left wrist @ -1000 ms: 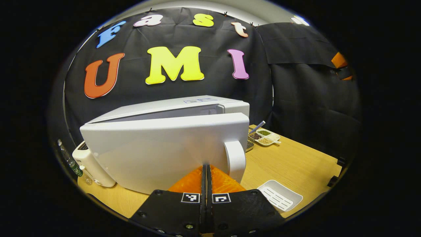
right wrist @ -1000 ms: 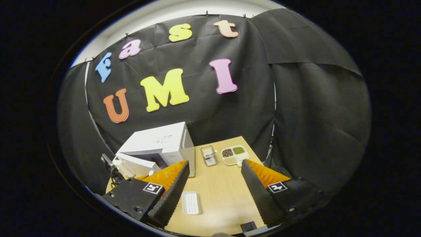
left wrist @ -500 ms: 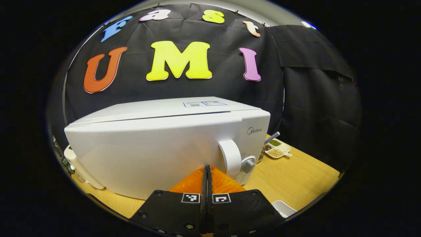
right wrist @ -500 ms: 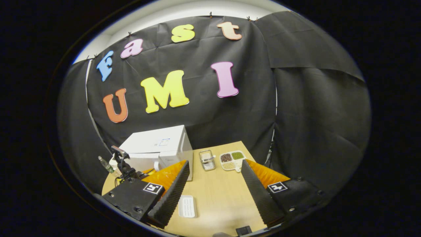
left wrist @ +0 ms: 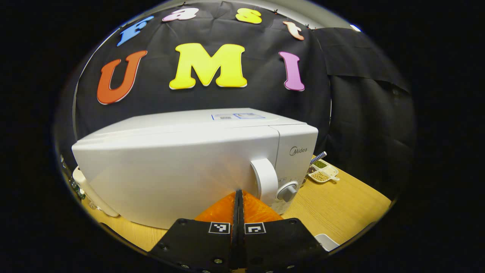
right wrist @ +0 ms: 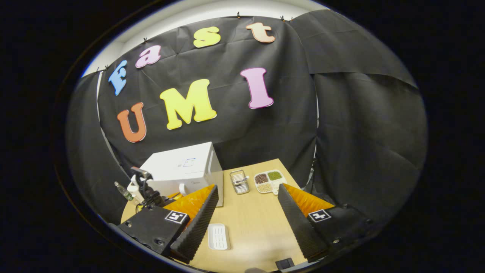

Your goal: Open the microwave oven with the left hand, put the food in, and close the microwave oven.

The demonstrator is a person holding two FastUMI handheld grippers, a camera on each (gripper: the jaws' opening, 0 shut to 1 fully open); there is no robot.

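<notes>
White box-shaped microwave oven [left wrist: 182, 159]: door closed, directly ahead of my left gripper [left wrist: 238, 195], whose fingers are pressed together against the door. My right gripper [right wrist: 246, 197] hangs spread apart, empty, above the wooden table [right wrist: 257, 227].

Left gripper [left wrist: 238, 193] — orange fingers pressed flat together, no gap, tips pointing forward and level. Right gripper [right wrist: 248, 189] — fingers spread wide apart, nothing between them, held high, angled downward.
</notes>
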